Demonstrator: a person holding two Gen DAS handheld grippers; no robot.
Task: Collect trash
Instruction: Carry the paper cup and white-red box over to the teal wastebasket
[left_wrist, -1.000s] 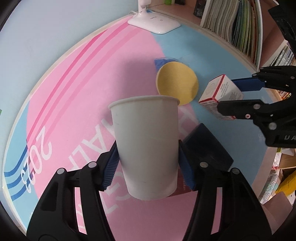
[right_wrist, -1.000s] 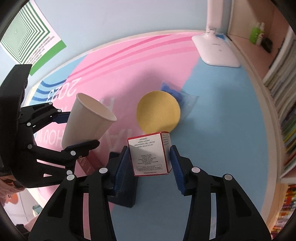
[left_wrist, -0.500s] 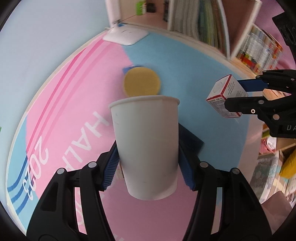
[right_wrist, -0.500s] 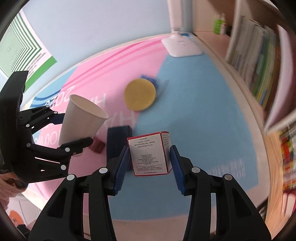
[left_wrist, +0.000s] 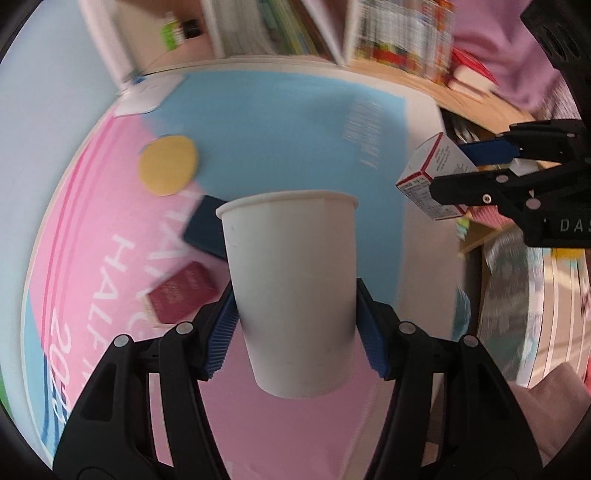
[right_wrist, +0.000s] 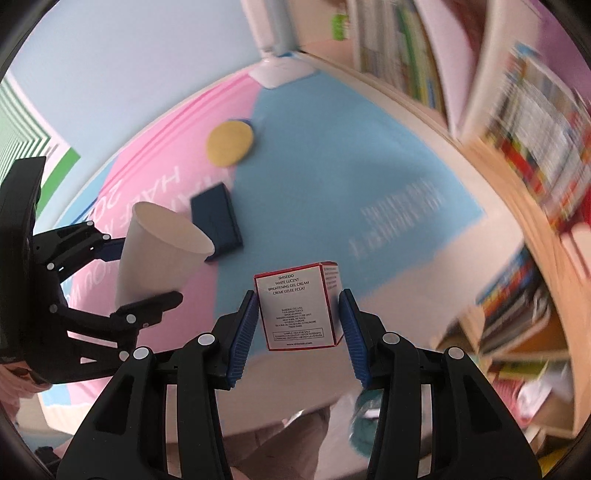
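My left gripper (left_wrist: 295, 332) is shut on a white paper cup (left_wrist: 291, 288) and holds it upright above the pink and blue table mat (left_wrist: 295, 118). The cup also shows in the right wrist view (right_wrist: 159, 254), left of the box. My right gripper (right_wrist: 297, 328) is shut on a small white carton with red edges (right_wrist: 297, 306), held in the air near the table's front edge. The carton also shows in the left wrist view (left_wrist: 432, 177), at the right, with the right gripper (left_wrist: 491, 166) behind it.
On the mat lie a yellow round disc (right_wrist: 229, 143), a dark blue flat box (right_wrist: 217, 218) and a dark red booklet (left_wrist: 181, 291). A white lamp base (right_wrist: 280, 72) stands at the back. Bookshelves (right_wrist: 517, 110) fill the right side.
Both grippers have lifted and pulled back toward the table's front edge with the cup and carton still held. The views have swung right, showing more of the bookshelves.
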